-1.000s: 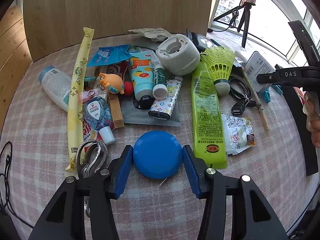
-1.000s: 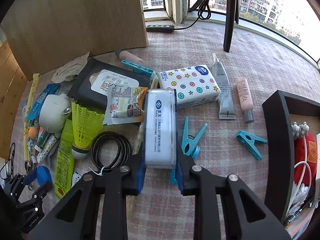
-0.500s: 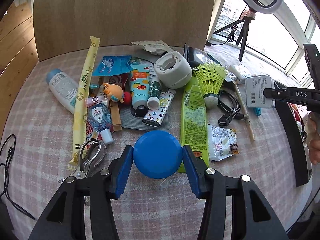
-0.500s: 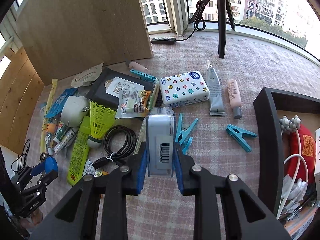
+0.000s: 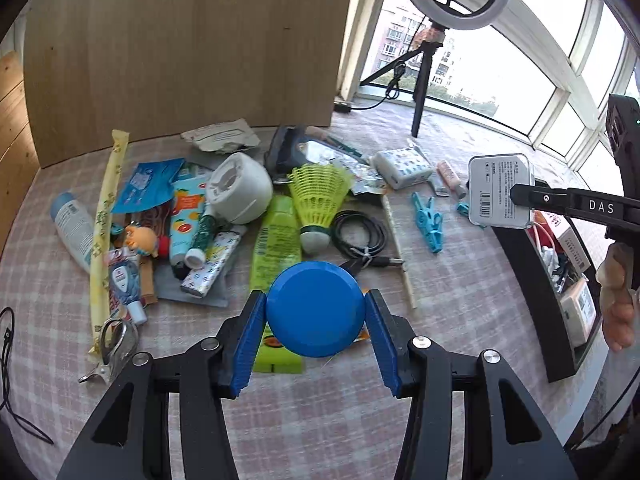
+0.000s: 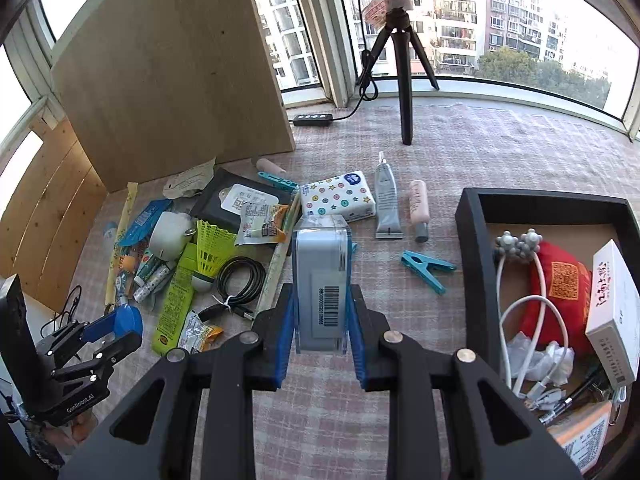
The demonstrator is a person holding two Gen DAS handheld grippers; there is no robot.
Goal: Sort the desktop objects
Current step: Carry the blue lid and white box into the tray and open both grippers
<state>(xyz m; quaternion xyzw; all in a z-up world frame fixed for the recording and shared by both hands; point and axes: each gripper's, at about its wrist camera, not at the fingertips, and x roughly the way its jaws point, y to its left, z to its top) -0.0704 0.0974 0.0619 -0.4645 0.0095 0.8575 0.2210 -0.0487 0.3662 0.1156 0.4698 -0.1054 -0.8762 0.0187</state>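
My left gripper (image 5: 316, 316) is shut on a round blue disc (image 5: 315, 308) and holds it above the table; the gripper also shows in the right wrist view (image 6: 116, 326). My right gripper (image 6: 322, 312) is shut on a clear plastic box (image 6: 321, 284) with a barcode label, lifted above the table. That box also shows in the left wrist view (image 5: 500, 190), up near the black tray (image 5: 532, 276). The black tray (image 6: 468, 248) holds a red pouch (image 6: 560, 284), white cables and small boxes.
A pile lies on the checked cloth: yellow shuttlecock (image 5: 318, 196), green packet (image 5: 276, 240), black cable (image 5: 360, 232), white round case (image 5: 240, 188), tubes, scissors (image 5: 114, 340), blue clothes pegs (image 6: 426, 270), tissue pack (image 6: 338, 200). A wooden board (image 5: 180, 48) and tripod (image 6: 404, 80) stand behind.
Both grippers have risen with their loads. The blue disc is lifted off the cloth. The clear box has moved up and right, towards the black tray.
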